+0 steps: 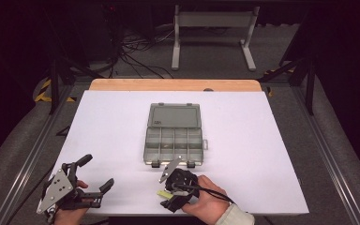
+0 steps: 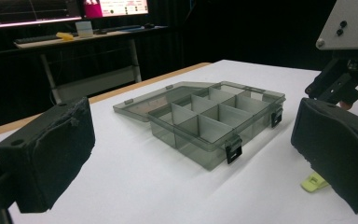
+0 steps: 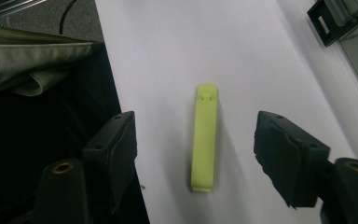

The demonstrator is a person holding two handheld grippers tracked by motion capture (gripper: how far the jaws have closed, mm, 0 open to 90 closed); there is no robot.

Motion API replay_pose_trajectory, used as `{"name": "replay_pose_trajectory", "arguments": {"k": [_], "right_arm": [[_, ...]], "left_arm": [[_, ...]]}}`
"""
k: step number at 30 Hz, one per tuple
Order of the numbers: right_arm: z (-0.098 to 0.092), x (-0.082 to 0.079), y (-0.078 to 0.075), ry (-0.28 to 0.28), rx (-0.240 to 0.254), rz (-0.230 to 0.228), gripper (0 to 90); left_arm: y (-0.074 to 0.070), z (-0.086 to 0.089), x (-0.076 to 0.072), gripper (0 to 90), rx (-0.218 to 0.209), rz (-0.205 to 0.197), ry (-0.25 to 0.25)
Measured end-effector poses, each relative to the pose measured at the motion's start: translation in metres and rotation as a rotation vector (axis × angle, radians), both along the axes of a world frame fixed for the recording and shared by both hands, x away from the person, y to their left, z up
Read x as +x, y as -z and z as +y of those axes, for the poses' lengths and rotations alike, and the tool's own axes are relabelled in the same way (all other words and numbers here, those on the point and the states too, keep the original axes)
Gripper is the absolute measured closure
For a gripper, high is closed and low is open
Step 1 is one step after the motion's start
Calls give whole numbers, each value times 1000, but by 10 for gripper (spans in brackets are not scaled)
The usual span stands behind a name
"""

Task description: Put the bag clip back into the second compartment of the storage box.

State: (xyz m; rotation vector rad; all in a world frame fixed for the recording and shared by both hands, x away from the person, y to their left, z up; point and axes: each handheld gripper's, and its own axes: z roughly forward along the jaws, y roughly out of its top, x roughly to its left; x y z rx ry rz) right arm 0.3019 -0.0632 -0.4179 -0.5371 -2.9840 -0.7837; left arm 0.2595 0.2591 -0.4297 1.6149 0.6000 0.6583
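The right gripper hung over the yellow-green clip, jaws apart on either side, not touching. The clip lay flat just near of the open compartment box. The left gripper, jaws wide apart, sat well left of the box.

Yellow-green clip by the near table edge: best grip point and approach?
Take the yellow-green clip across its narrow width at mid-length, coming straight down. It lies flat on the white table, long sides facing the right gripper pads, which straddle it without touching.
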Motion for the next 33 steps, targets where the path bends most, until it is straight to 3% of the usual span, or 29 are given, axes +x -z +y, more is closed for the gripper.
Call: {"name": "replay_pose_trajectory", "arguments": {"k": [7,11,24,33], "right_arm": [[1,0,8,10,-6,-17,442],[1,0,14,19,-11,-31,553],[3,-2,19,54,-29,-63,774],[3,-2,18,55,-29,-55,777]], "left_arm": [[0,0,0,0,-1,-1,-1],[0,0,0,0,-2,0,-1],[0,0,0,0,-2,0,-2],[0,0,0,0,1,-1,-2]]}}
